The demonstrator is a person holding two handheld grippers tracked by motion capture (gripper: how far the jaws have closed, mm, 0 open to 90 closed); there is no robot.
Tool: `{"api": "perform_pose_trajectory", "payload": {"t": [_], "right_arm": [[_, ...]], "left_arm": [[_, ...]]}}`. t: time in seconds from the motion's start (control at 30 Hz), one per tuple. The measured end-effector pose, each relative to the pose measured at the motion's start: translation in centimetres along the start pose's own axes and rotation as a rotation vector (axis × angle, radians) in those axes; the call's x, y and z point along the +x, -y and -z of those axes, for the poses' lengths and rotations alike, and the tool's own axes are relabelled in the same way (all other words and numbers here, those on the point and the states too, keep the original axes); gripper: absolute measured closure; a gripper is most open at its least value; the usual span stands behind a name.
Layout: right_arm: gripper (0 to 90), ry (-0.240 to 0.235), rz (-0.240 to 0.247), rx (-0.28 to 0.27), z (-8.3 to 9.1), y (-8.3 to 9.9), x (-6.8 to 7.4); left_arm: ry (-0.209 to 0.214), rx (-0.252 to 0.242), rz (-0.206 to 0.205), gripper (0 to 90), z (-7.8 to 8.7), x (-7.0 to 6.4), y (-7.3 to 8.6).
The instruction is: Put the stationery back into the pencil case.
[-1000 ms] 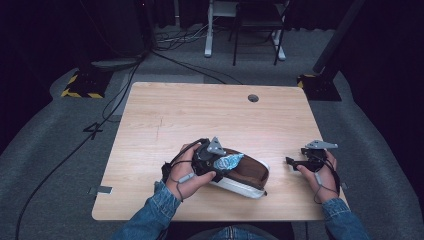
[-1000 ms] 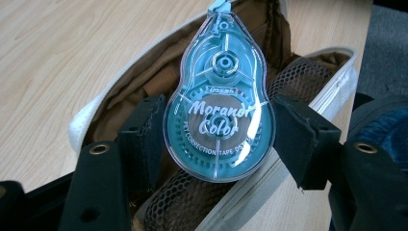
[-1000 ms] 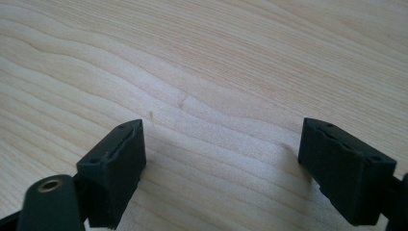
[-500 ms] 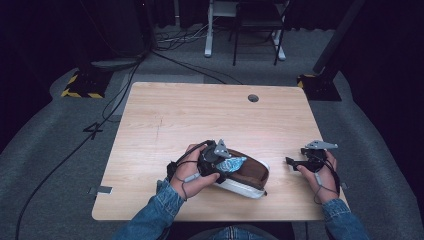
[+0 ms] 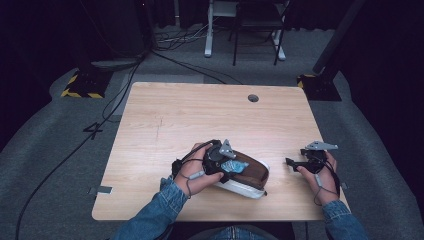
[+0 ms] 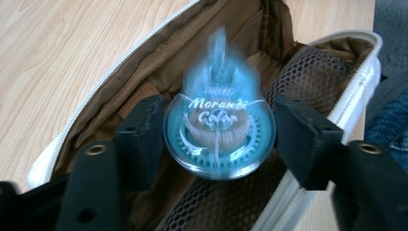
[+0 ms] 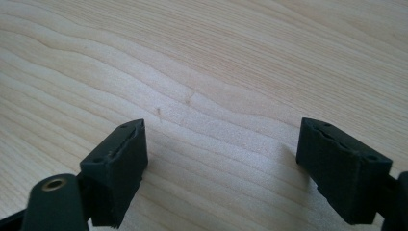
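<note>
The wooden surface (image 5: 200, 115) is carrying an open pouch (image 5: 246, 176), white outside and brown inside, which is lying near the front edge of the surface, where the person is sitting. The zipper of the pouch is undone, and the left gripper view is showing its brown lining and a mesh pocket (image 6: 308, 77) inside.

The left tongs (image 5: 231, 167) are hanging directly over the opening of the pouch. They are holding a blue transparent correction tape dispenser (image 6: 220, 130) between the two black jaws; the jaws are standing at both sides of its round body, and it is hard to tell if they are pressing it or only lying against it. The dispenser is just above the pouch interior, and its narrow end is pointing deeper into the pouch and looking blurred.

The right tongs (image 5: 290, 162) are resting well apart from the pouch, to its right side, near the surface. Their jaws are spread wide, with bare wood between them.
</note>
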State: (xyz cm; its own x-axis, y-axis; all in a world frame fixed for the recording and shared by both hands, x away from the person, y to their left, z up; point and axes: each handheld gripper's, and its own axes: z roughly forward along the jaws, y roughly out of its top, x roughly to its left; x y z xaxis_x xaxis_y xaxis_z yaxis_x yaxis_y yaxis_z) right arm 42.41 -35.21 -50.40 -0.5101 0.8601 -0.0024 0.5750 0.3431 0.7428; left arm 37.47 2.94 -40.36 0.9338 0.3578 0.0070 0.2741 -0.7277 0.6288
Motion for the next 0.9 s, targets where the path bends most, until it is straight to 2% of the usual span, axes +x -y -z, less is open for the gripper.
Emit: {"api": "perform_pose_trajectory", "payload": {"t": [0.03, 0.27, 0.4, 0.5, 0.6, 0.7, 0.9], "right_arm": [[18.3, 0.000, 0.000, 0.000, 0.0, 0.0, 0.0], [18.3, -0.002, 0.002, 0.001, 0.0, 0.0, 0.0], [18.2, -0.002, 0.002, 0.001, 0.0, 0.0, 0.0], [18.3, -0.002, 0.002, 0.001, 0.0, 0.0, 0.0], [18.3, -0.002, 0.002, 0.001, 0.0, 0.0, 0.0], [18.2, -0.002, 0.001, 0.001, 0.0, 0.0, 0.0], [18.2, -0.002, 0.001, 0.001, 0.0, 0.0, 0.0]], "left_arm": [[-0.014, -0.007, 0.011, 26.5, -0.1, 0.1, 0.1], [-0.032, -0.041, 0.032, 26.6, 0.7, 0.5, 0.4], [-0.024, -0.023, 0.023, 29.2, 0.7, 0.2, 0.5], [-0.034, -0.027, 0.010, 29.2, 0.7, -0.1, 0.5], [-0.044, -0.035, 0.013, 29.2, 1.1, -0.2, 0.5], [-0.063, -0.064, 0.025, 29.2, 1.9, -0.1, 0.7], [-0.078, -0.075, 0.033, 29.2, 3.0, 0.0, 1.2]]}}
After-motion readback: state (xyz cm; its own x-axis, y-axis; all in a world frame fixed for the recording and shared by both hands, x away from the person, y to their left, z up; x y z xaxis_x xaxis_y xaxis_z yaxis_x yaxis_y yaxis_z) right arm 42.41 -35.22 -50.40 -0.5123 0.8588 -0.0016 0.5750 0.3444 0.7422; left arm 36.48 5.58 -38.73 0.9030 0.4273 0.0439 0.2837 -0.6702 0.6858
